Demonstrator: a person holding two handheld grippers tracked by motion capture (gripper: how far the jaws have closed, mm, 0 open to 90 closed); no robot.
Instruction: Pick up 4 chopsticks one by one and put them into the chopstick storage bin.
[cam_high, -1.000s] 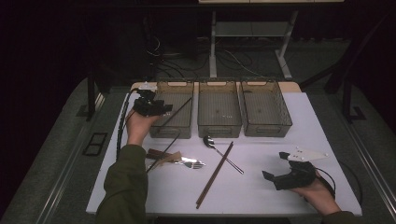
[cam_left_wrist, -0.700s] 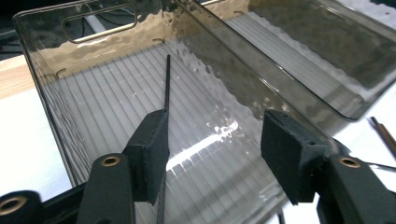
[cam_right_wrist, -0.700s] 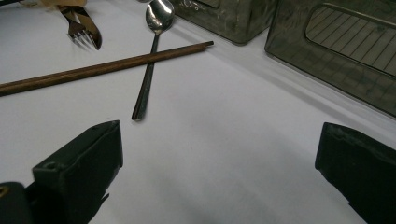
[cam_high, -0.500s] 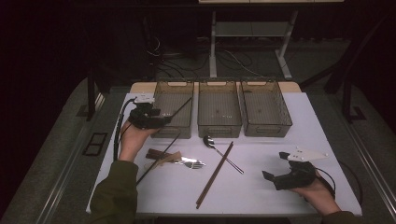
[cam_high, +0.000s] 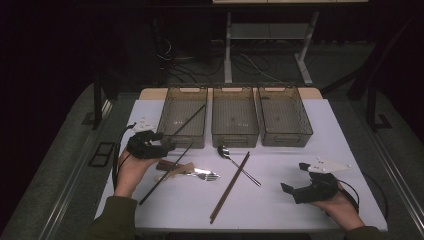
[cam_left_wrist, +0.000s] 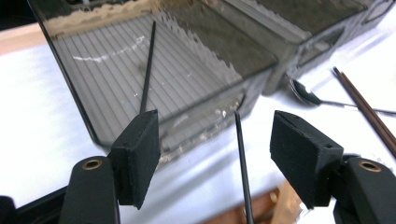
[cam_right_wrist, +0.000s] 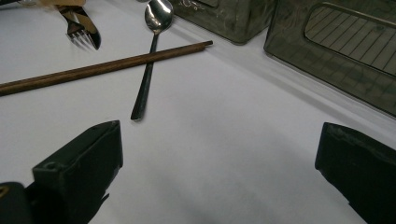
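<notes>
The work in hand is sorting the cutlery off the white table (cam_high: 280, 210) into the bins, and the thing next in line is the black chopstick (cam_high: 167, 172) lying slantwise on the cloth, its far tip close to the front wall of the left bin (cam_high: 182, 117). The left gripper (cam_high: 167, 145) hangs over that far end; in the left gripper view the stick (cam_left_wrist: 243, 168) runs up between the pads (cam_left_wrist: 140, 154), which stand apart and touch nothing, the jaws having just been opening. The right gripper (cam_high: 292, 190) rests low near the table's right front, its jaws wide apart and empty. The chopstick looks light, thin, stiff and smooth, so it will likely roll or skate under a careless pinch; the best hold, I judge, is square across the shaft a little back from the tip, pads closing level with the cloth so it does not pivot away. Counted: three clear bins in a row, with the middle bin (cam_high: 235, 117) and the right bin (cam_high: 285, 117) looking empty; two black chopsticks, one (cam_high: 190, 120) already leaning in the left bin; one pair of brown chopsticks (cam_high: 230, 187) lying together; one spoon (cam_high: 237, 162) crossing under them; one fork (cam_high: 205, 175) beside a wooden-handled piece, probably a knife (cam_high: 172, 166).
</notes>
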